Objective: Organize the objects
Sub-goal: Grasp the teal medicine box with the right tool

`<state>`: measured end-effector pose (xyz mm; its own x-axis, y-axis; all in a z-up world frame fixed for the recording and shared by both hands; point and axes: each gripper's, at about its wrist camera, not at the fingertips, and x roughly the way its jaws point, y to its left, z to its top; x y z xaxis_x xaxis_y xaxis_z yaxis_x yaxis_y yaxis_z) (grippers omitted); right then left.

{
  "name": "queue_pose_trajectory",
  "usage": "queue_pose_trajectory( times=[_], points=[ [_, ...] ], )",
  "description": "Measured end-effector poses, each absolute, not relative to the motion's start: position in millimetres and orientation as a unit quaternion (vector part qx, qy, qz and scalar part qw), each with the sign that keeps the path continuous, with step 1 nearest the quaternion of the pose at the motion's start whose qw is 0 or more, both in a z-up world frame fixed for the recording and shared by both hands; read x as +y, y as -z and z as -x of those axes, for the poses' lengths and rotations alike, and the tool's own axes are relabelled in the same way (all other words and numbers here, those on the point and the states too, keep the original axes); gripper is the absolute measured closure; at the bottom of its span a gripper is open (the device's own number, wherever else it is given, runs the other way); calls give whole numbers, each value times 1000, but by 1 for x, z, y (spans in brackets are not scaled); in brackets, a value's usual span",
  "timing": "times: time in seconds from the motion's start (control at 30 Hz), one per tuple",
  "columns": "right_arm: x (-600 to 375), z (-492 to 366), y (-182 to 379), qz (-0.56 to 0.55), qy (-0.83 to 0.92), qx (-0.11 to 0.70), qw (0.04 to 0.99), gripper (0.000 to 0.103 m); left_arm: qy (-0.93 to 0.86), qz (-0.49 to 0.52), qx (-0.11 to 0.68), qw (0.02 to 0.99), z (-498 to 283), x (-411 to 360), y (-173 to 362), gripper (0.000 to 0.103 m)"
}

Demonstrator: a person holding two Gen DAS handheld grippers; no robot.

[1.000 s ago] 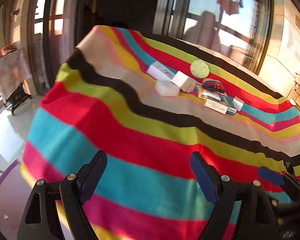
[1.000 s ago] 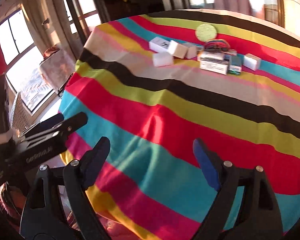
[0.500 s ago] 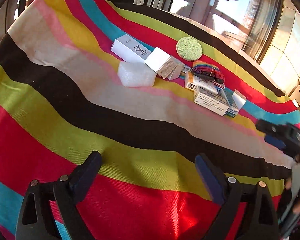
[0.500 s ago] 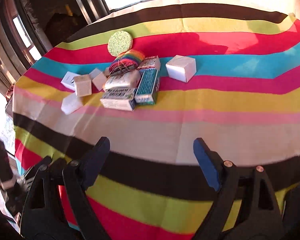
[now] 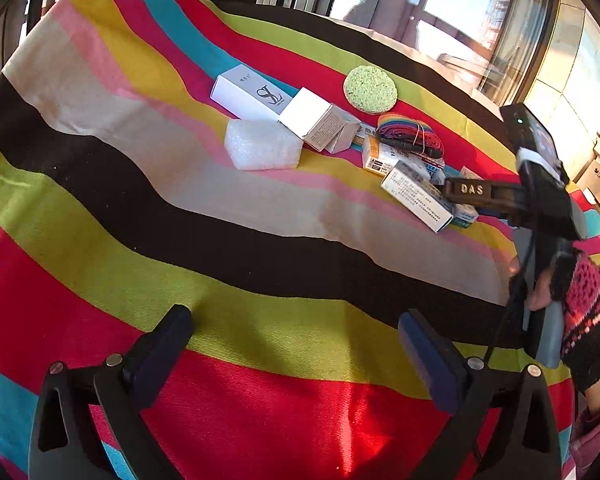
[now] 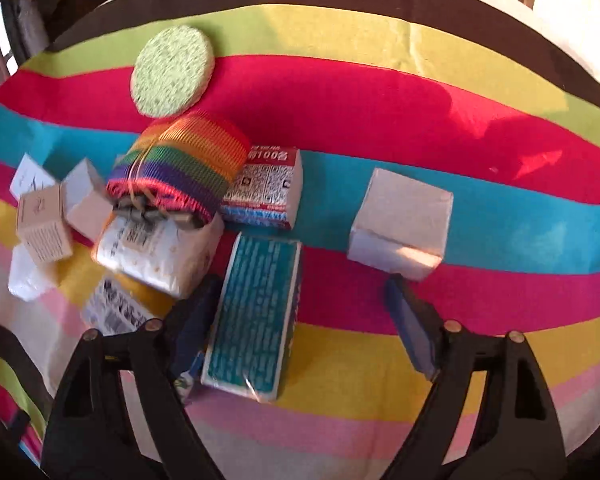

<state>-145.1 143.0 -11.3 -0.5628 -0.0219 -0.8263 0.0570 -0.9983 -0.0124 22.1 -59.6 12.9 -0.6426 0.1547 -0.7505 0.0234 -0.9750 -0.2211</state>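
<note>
A pile of small items lies on the striped tablecloth point(image 5: 228, 240). My right gripper point(image 6: 300, 308) hangs low over a teal box point(image 6: 256, 312), which lies between its closing jaws. The left finger point(image 6: 192, 316) is right at the box's edge, the right finger point(image 6: 410, 320) still apart from it. Around it are a white cube box point(image 6: 400, 224), a red-and-white box point(image 6: 264, 188), a rainbow strap roll point(image 6: 180, 164) and a green round sponge point(image 6: 172, 72). My left gripper point(image 5: 296, 336) stands wide open over bare cloth, well short of a white foam block point(image 5: 262, 150).
A long white box point(image 5: 252, 94) and a small white-and-brown box point(image 5: 318, 118) lie behind the foam block. A hand in a pink knitted cuff point(image 5: 584, 312) holds the right gripper point(image 5: 480, 192) at the right. Windows and a wall stand beyond the table's far edge.
The right gripper has swept forward and down onto the pile and its jaws have narrowed around the teal box. The left gripper advanced over the table earlier, opened wider, then stayed put.
</note>
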Motion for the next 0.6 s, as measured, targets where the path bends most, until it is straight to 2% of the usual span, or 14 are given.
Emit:
queue_pose_trajectory(
  times=[0.03,0.07,0.3,0.43,0.6],
  points=[
    [143,135,10,-456,888,33,44,53,-900,421,-105,36,-22,-60,-13,0],
    [147,125,8,-450,890,36,66,65,-900,422,-104,36,-22,-60,-13,0],
    [193,51,7,-448,884,53,123,66,-898,433,-76,25,-18,-53,-12,0],
    [203,16,5,-438,887,68,128,66,-889,457,6,1,-11,-31,-8,0],
    [210,11,4,-422,896,62,124,66,-858,511,-31,-27,8,-24,-13,0]
  ],
)
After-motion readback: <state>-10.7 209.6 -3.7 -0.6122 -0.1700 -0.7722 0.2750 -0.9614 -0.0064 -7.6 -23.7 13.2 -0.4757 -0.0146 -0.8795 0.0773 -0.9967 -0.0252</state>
